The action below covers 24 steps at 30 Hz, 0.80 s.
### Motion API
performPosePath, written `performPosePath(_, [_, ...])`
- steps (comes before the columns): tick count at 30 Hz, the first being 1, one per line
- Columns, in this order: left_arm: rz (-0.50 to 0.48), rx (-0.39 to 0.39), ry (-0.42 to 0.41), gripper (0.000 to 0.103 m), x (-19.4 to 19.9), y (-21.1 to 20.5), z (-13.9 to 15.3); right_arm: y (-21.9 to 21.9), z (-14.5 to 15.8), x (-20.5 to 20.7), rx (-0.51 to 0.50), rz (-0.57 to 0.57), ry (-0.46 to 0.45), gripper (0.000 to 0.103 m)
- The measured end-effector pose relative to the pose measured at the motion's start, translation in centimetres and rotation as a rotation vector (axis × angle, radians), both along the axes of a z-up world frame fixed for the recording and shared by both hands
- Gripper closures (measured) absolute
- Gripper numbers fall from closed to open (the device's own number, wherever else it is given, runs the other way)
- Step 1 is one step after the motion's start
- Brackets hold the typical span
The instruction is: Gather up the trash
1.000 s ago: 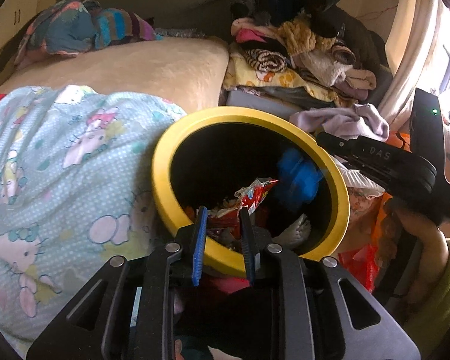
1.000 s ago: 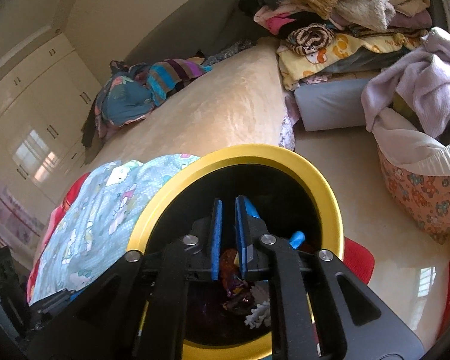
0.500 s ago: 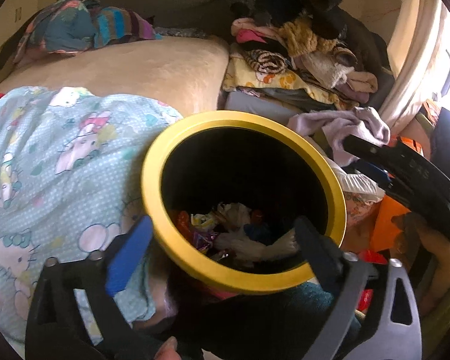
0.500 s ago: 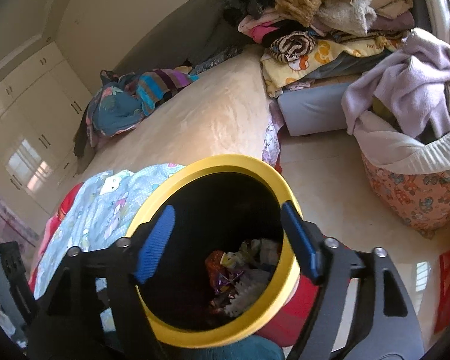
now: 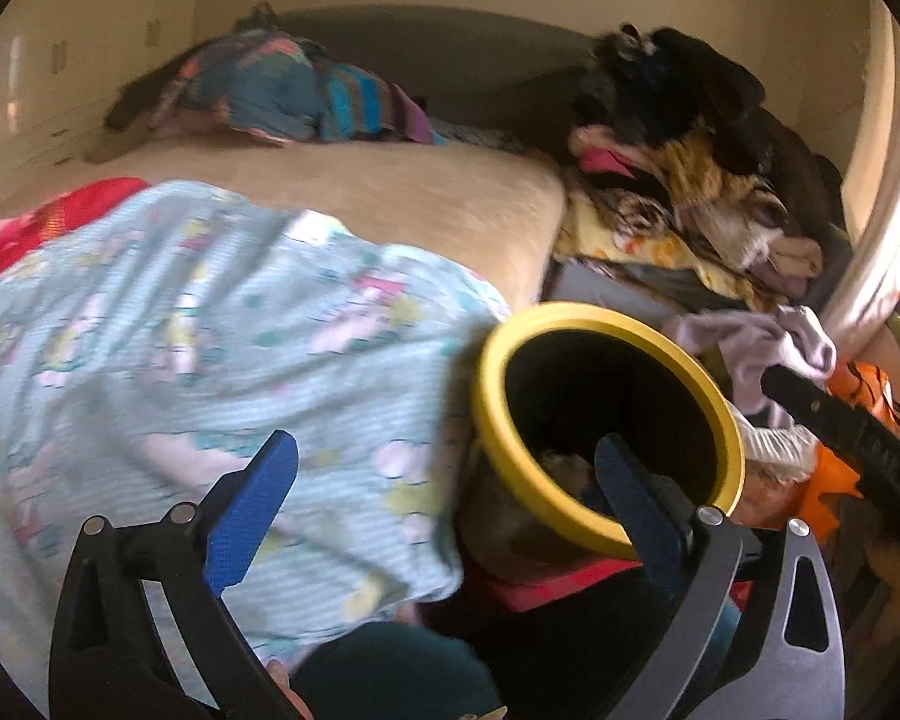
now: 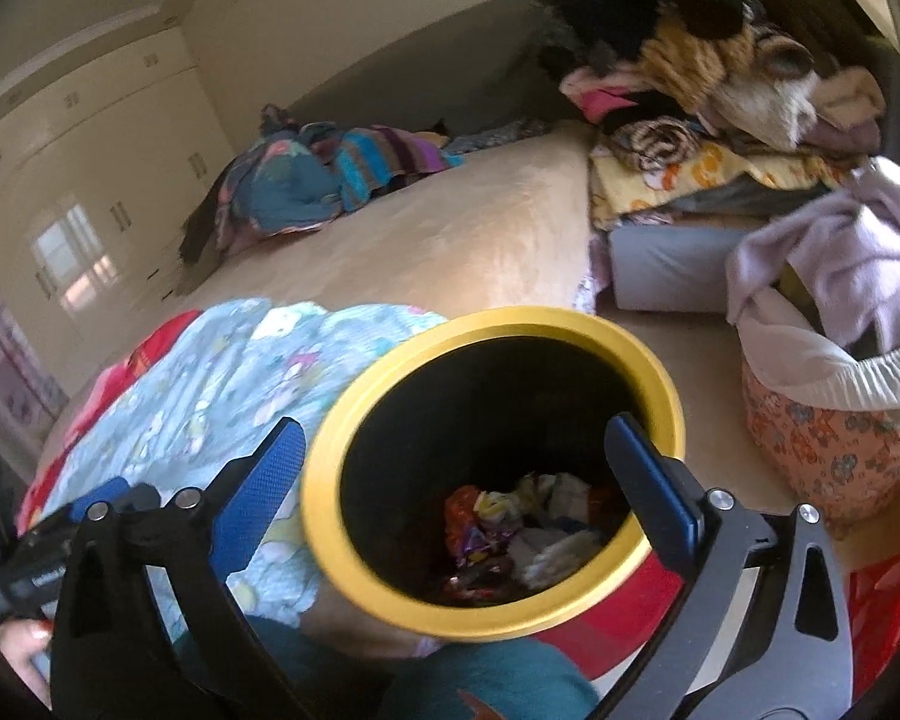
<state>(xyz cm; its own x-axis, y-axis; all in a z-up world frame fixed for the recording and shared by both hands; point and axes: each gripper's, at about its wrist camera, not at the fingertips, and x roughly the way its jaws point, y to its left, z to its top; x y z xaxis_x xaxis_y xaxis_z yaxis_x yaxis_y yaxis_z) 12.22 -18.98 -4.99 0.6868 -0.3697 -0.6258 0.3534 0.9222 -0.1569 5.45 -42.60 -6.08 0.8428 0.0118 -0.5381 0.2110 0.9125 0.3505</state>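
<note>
Yellow-rimmed bin (image 6: 354,570) of wrappers (image 6: 480,531), unreadable

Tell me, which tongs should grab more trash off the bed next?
Probably left. The left tongs are open over the blue blanket, while the right tongs gape over the yellow bin.

- The left wrist camera looks forward between the spread blue fingers of the left gripper (image 5: 444,492), close above the blue patterned blanket (image 5: 210,330), with the yellow-rimmed bin (image 5: 492,420) to the right of centre. The view is blurred.
- The right wrist camera peers steeply down from just above the bin's rim (image 6: 330,546), through the parted fingers of the right gripper (image 6: 450,474), onto the wrappers (image 6: 510,528) inside.
- Both views share the bin, the blanket, the beige bed (image 6: 438,240) and the clothes pile (image 5: 690,168) at the bed's far right corner.
</note>
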Motion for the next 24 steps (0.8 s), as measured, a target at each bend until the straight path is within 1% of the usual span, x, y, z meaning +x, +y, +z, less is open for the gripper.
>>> performPosePath(4, [0.081, 0.004, -0.068, 0.006, -1.8, 3.2, 0.9, 3.6, 0.6, -0.5, -0.045, 0.04, -0.02, 0.011])
performPosePath(8, [0.147, 0.01, -0.117, 0.006, -3.6, 6.0, 1.6, 7.2, 1.3, -2.0, -0.077, 0.077, -0.095, 0.011])
performPosePath(11, [0.194, 0.005, -0.144, 0.006, -5.1, 8.2, 1.8, 9.7, 1.8, -3.5, -0.149, 0.125, -0.172, 0.011])
performPosePath(14, [0.225, 0.008, -0.178, 0.006, -6.9, 9.4, 1.8, 11.3, 2.2, -5.1, -0.237, 0.128, -0.257, 0.011])
performPosePath(15, [0.225, 0.008, -0.187, 0.006, -7.3, 9.5, 1.9, 11.8, 2.4, -5.7, -0.271, 0.127, -0.289, 0.011])
performPosePath(16, [0.223, 0.014, -0.202, 0.006, -7.7, 9.6, 2.0, 12.0, 2.5, -5.8, -0.288, 0.129, -0.302, 0.011])
performPosePath(19, [0.223, 0.018, -0.242, 0.006, -8.3, 9.6, 2.4, 12.3, 2.7, -6.1, -0.3, 0.132, -0.312, 0.011])
performPosePath(24, [0.22, 0.005, -0.236, 0.006, -8.4, 9.6, 2.4, 12.1, 2.6, -5.7, -0.302, 0.123, -0.298, 0.011])
